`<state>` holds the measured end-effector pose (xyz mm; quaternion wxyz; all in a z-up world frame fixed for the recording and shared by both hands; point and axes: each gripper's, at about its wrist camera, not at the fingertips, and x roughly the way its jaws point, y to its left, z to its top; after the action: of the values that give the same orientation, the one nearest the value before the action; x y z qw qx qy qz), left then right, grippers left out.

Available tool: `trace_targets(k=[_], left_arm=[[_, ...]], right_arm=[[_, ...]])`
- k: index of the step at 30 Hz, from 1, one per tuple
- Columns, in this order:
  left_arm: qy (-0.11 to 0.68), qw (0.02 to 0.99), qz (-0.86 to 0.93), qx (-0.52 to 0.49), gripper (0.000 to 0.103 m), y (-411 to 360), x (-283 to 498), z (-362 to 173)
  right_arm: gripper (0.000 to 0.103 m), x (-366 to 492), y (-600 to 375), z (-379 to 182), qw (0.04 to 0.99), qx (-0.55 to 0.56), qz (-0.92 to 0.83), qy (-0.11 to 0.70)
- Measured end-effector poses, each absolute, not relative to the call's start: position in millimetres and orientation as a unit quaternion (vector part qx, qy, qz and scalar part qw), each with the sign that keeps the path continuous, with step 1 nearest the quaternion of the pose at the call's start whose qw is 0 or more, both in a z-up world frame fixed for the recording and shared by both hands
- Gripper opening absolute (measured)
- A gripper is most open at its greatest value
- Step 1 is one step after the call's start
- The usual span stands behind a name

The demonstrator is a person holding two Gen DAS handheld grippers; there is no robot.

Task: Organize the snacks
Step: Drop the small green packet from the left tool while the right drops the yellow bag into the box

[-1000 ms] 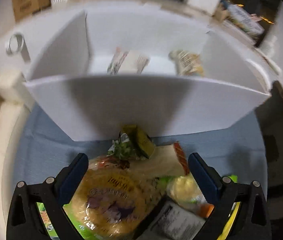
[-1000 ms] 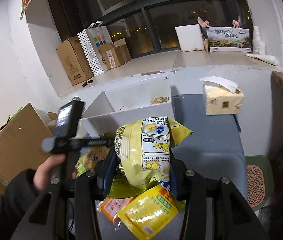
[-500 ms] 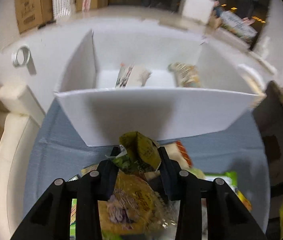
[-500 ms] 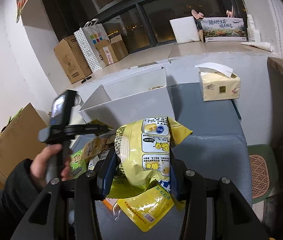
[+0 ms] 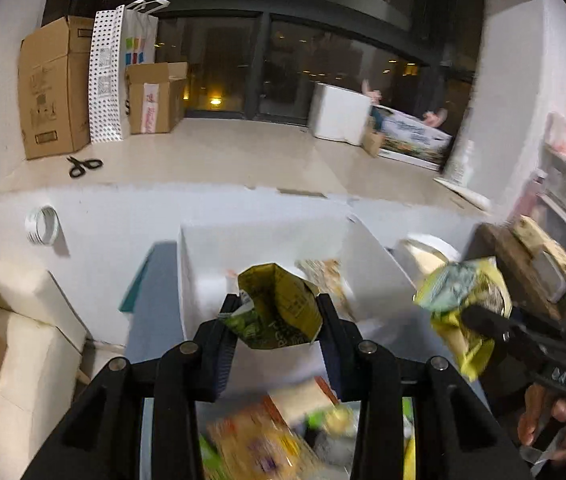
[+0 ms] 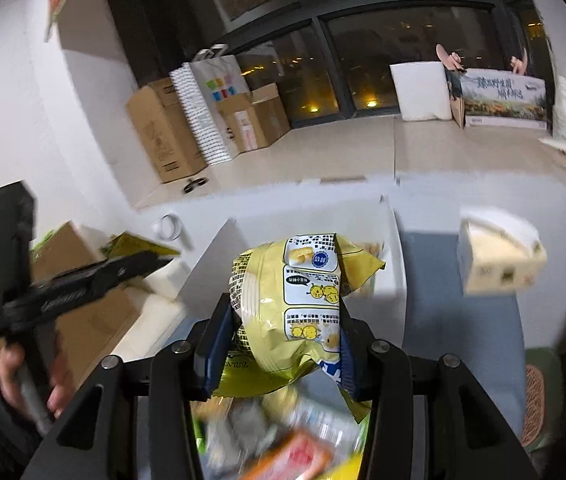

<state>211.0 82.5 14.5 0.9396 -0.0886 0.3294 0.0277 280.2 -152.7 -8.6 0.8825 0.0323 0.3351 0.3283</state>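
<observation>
Straight ahead of both my grippers sits the white box [image 5: 367,276], its open top facing up, and that is the relation the next move turns on. My left gripper [image 5: 273,312] is pinching a small olive-green packet [image 5: 279,312] between its pads, clear of the pile of snacks [image 5: 267,440] below. From the left wrist view the box lies directly beyond the packet's tip, slightly lower, with its near wall hidden behind the packet. I judge a short push forward and a dip would put the packet over the opening.

My right gripper [image 6: 283,344] is clamped on a big yellow bag [image 6: 299,296] printed with little chicks. The bag's long axis runs along the fingers, pointing toward the box, and its top end overlaps the box's near edge [image 6: 219,264] in the right wrist view. I cannot tell whether it is already over the rim or only in front of it. A couple of packets [image 5: 323,276] lie inside the box toward its far right side.

Both grippers look about equally close to the box; the left one comes at it from its left, the right one nearer the middle. A tissue box [image 6: 499,256] stands on the blue cloth [image 6: 443,280] just right of the white box, apart from it. I would drop the small packet toward the emptier left part.
</observation>
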Motion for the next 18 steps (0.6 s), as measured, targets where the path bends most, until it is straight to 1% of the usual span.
trace_targets(k=[2, 5, 6, 7, 8, 9, 10, 11, 14, 18], left_arm=[[0.337, 0.938, 0.042, -0.071, 0.042, 86.1, 241.1, 10.1], [0.362, 0.928, 0.039, -0.074, 0.042, 94.9, 276.1, -4.7], [0.368, 0.926, 0.037, -0.075, 0.044, 96.6, 281.1, -9.8], [0.375, 0.923, 0.03, -0.08, 0.051, 97.3, 288.4, -17.9], [0.384, 0.919, 0.023, -0.085, 0.06, 99.0, 294.1, -25.5], [0.392, 0.915, 0.023, -0.09, 0.083, 100.7, 297.3, -31.3], [0.395, 0.913, 0.024, -0.099, 0.1, 104.0, 298.5, -35.9], [0.392, 0.913, 0.028, -0.107, 0.102, 108.1, 297.3, -39.0], [0.383, 0.917, 0.036, -0.104, 0.102, 112.4, 289.9, -39.9], [0.376, 0.921, 0.038, -0.099, 0.102, 112.5, 278.8, -29.6]], right_arm=[[0.05, 313.0, -133.7, -7.3, 0.885, 0.018, 0.311, 0.347], [0.051, 353.0, -116.2, -18.3, 0.88, 0.014, 0.29, 0.376], [0.052, 361.1, -113.8, -23.0, 0.876, 0.017, 0.287, 0.387], [0.053, 368.7, -111.3, -27.8, 0.872, 0.019, 0.285, 0.398], [0.07, 377.8, -107.5, -34.5, 0.866, 0.018, 0.28, 0.414], [0.084, 381.4, -106.6, -37.9, 0.865, 0.015, 0.272, 0.421], [0.103, 383.7, -107.8, -40.7, 0.87, 0.016, 0.26, 0.419], [0.103, 382.8, -111.0, -40.9, 0.873, 0.024, 0.261, 0.411], [0.103, 379.4, -120.8, -37.9, 0.877, 0.039, 0.262, 0.4], [0.103, 368.5, -124.0, -29.6, 0.882, 0.029, 0.269, 0.386]])
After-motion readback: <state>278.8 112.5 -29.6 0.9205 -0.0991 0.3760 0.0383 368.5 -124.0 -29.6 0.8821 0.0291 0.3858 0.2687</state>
